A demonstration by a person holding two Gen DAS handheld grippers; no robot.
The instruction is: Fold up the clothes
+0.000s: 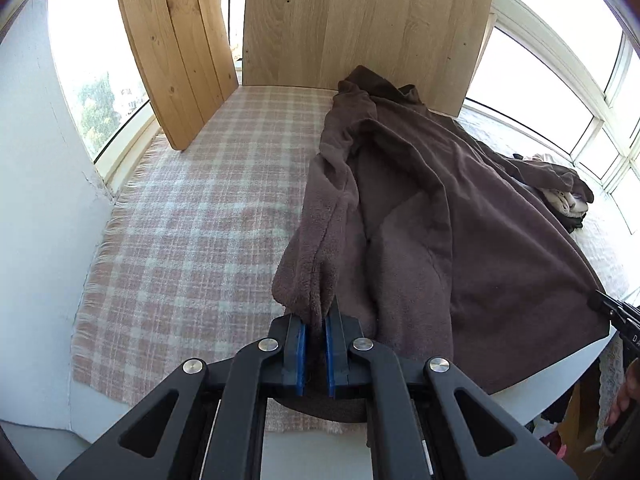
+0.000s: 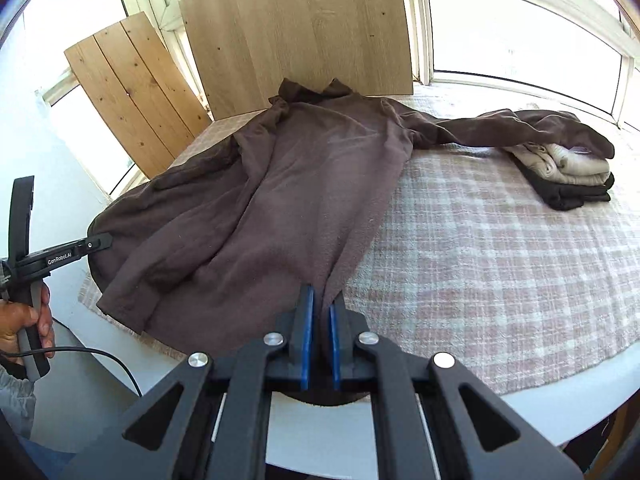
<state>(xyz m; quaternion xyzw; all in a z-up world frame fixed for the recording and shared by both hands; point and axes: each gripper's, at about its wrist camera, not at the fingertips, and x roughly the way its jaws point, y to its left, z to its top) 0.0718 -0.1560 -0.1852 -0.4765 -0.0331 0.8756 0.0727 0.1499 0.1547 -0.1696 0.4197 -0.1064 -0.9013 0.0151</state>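
Brown fleece — a long garment [image 2: 304, 184] — lies spread from the frame's centre toward the upper middle, collar against an upright wooden board [image 2: 296, 28], on a pink-and-white checked blanket [image 2: 500, 272]. Low centre, the right gripper [image 2: 322, 312] has its blue pads pinched on the hem. In the left wrist view the left gripper [image 1: 316, 320] likewise clamps the other hem corner at lower centre. One sleeve trails to the upper right over a stack of folded clothes [image 2: 568, 176] — perhaps resting on it.
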